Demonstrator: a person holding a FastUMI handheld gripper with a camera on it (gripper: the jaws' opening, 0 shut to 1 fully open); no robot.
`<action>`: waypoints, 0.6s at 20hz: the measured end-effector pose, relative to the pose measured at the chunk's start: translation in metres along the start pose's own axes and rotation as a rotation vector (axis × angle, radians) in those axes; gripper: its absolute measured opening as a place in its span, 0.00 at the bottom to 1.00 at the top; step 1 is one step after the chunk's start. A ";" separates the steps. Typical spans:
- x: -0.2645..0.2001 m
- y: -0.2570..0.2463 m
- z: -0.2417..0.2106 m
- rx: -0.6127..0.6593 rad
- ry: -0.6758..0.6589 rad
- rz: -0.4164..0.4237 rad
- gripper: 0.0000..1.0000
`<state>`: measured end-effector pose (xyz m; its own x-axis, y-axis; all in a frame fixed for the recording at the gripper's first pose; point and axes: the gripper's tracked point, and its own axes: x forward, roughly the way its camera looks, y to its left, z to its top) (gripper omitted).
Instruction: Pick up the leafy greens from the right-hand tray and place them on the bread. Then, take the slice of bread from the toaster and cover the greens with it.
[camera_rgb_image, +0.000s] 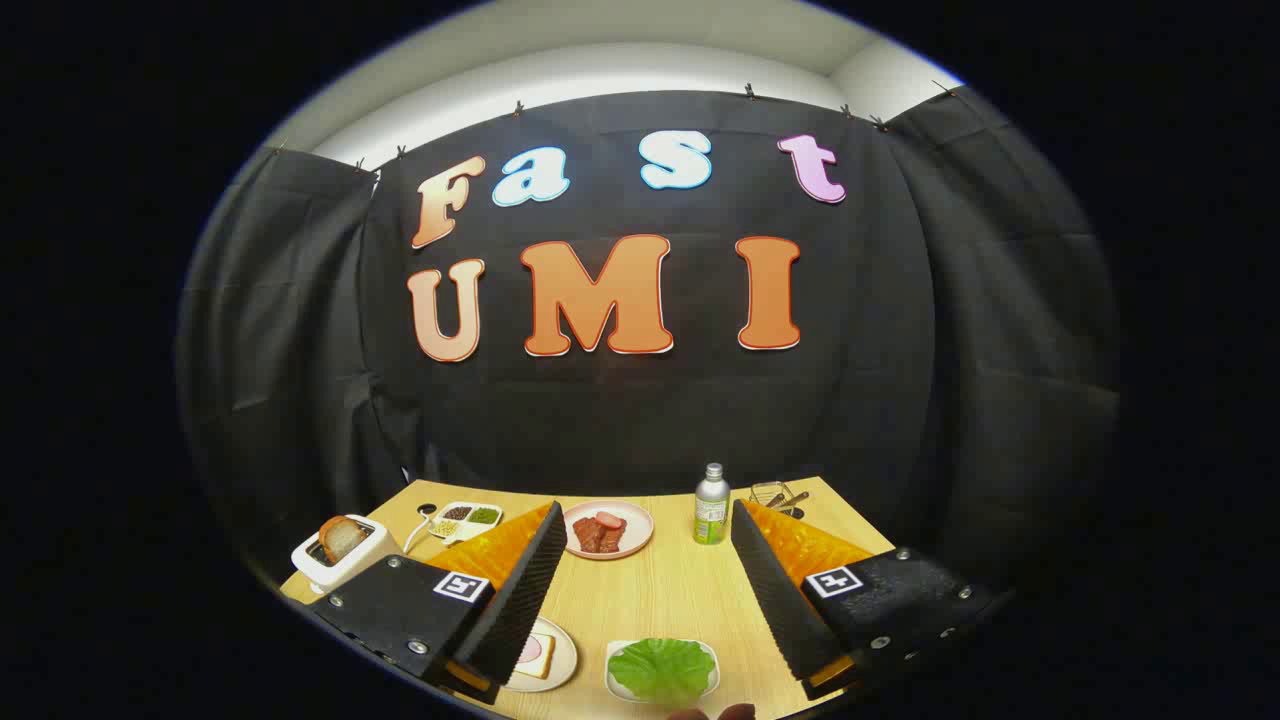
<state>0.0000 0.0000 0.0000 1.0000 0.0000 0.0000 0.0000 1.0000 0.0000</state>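
Gripper (645, 560) fingers spread wide, holding nothing, above the wooden table (660, 600). Leafy greens (662, 668), a bright ruffled leaf, lie in a white tray (613, 678) between the fingers. Left of that tray: plate (562, 662) with bread (536, 655). Farther left: white toaster (345, 555) holding a browned slice (341, 537). Beyond: pink plate (640, 520) of sausage pieces.

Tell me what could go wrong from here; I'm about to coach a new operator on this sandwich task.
The hand-held gripper is open above the flat green lettuce leaf on its small white tray; closing on so thin a leaf may scrape the tray or miss. The toast slice with a pink topping sits partly behind the left finger, so aiming the drop could be hard.
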 end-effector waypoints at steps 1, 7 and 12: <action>0.000 0.002 0.004 0.009 -0.012 0.006 0.99; 0.003 0.000 0.013 0.026 -0.051 -0.019 0.99; 0.005 0.004 -0.003 0.021 0.009 -0.007 0.99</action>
<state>0.0047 0.0042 -0.0026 0.9999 -0.0073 -0.0091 0.0075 0.9998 0.0207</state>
